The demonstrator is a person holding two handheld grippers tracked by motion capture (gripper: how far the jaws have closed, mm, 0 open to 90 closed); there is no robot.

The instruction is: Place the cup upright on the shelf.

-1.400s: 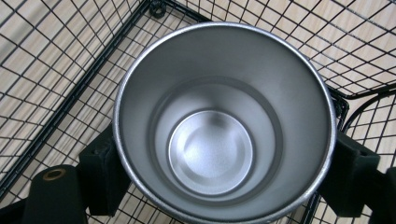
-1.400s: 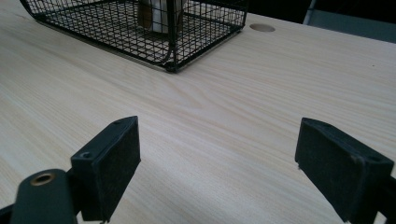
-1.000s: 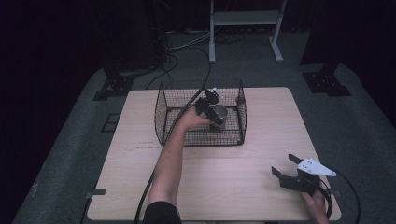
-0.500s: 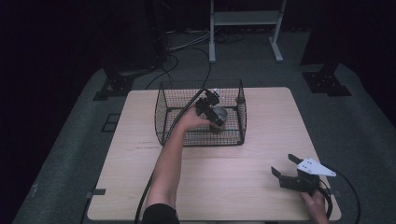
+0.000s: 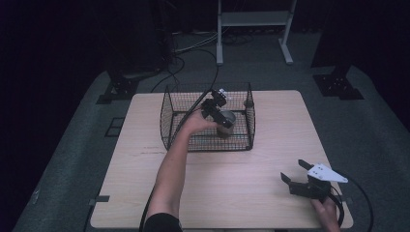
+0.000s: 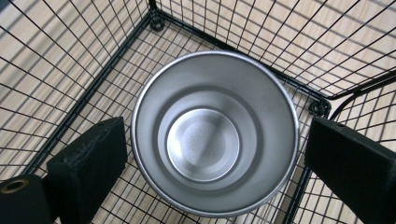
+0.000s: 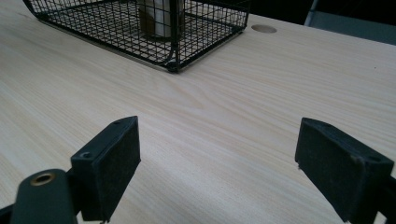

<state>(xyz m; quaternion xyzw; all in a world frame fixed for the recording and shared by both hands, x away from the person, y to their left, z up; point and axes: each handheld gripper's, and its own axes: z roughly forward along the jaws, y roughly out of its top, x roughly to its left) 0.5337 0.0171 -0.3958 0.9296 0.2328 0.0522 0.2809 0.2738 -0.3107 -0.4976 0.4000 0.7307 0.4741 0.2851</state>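
Dark studio lab: cables [image 5: 193,46], equipment stands [image 5: 254,19]

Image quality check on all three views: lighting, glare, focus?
High view: dim, floor nearly black, table evenly lit. Left gripper view: bright, metal cup sharp, soft sheen, no harsh glare; jaws slightly soft. Right gripper view: wood grain crisp, wire basket a bit soft at the top.

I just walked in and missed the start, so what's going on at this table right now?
A person is working with a handheld gripper in each hand. The left gripper is reached into the black wire basket on the wooden table, right over an upright metal cup. Its jaws have just been opening and now stand either side of the cup's rim without pressing on it, so the cup looks just set down in the basket. The right gripper rests open near the table's front edge, holding nothing.
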